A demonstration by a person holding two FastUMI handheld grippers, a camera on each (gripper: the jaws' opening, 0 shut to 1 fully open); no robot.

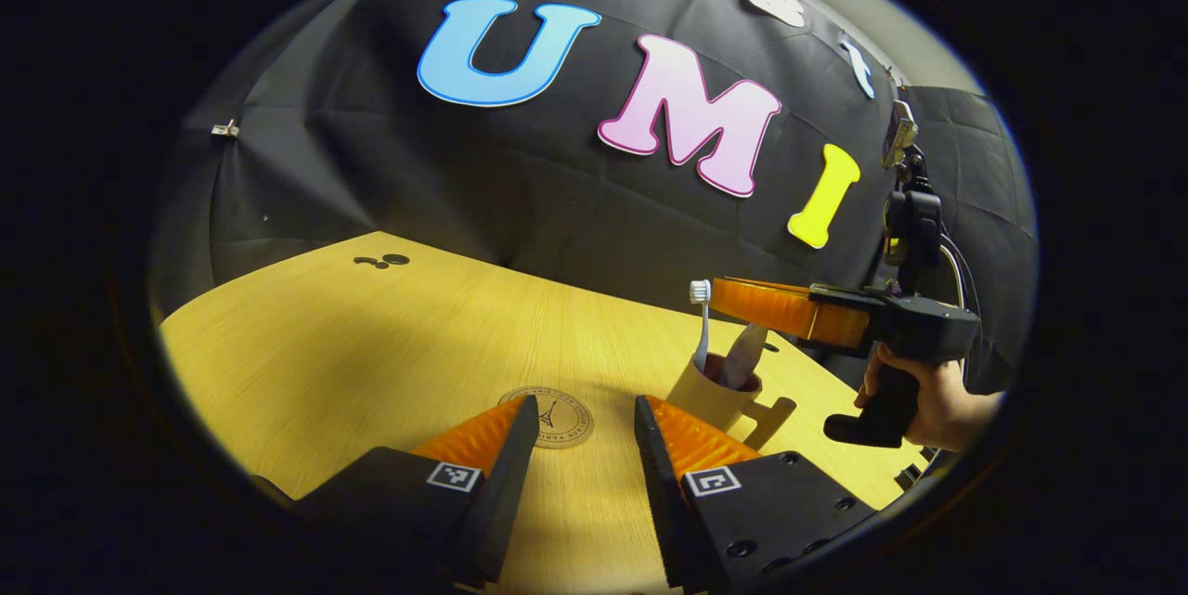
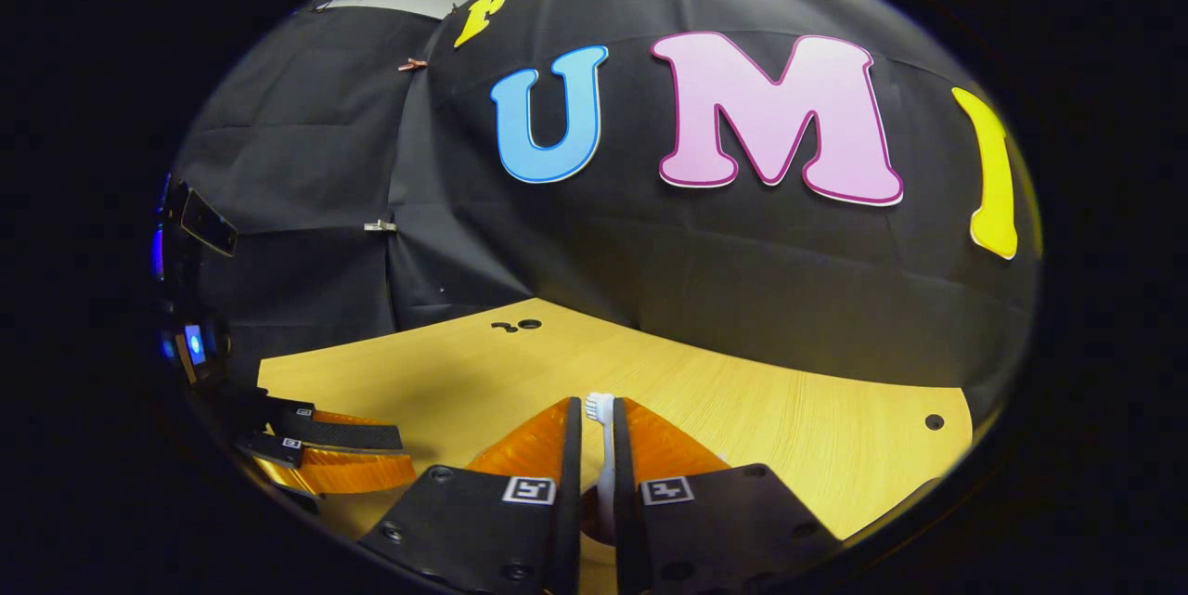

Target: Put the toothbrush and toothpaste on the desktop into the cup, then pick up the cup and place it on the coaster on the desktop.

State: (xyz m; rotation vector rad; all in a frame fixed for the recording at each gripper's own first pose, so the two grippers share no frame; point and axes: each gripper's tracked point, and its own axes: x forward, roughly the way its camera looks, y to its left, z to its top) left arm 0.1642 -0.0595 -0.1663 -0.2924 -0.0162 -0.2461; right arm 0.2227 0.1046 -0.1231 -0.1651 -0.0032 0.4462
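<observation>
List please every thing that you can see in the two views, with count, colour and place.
table: one, light wood, under everything
cup: one, beige, with handle, on the table right of the coaster
toothbrush: one, white, standing in the cup, head between the right gripper's fingers
toothpaste: one, whitish tube, leaning in the cup
coaster: one, round, tan, on the table, bare
left gripper: one, orange and black, open, above the table near the coaster
right gripper: one, orange and black, fingers close around the toothbrush
hand: one, holding the right gripper's grip
</observation>
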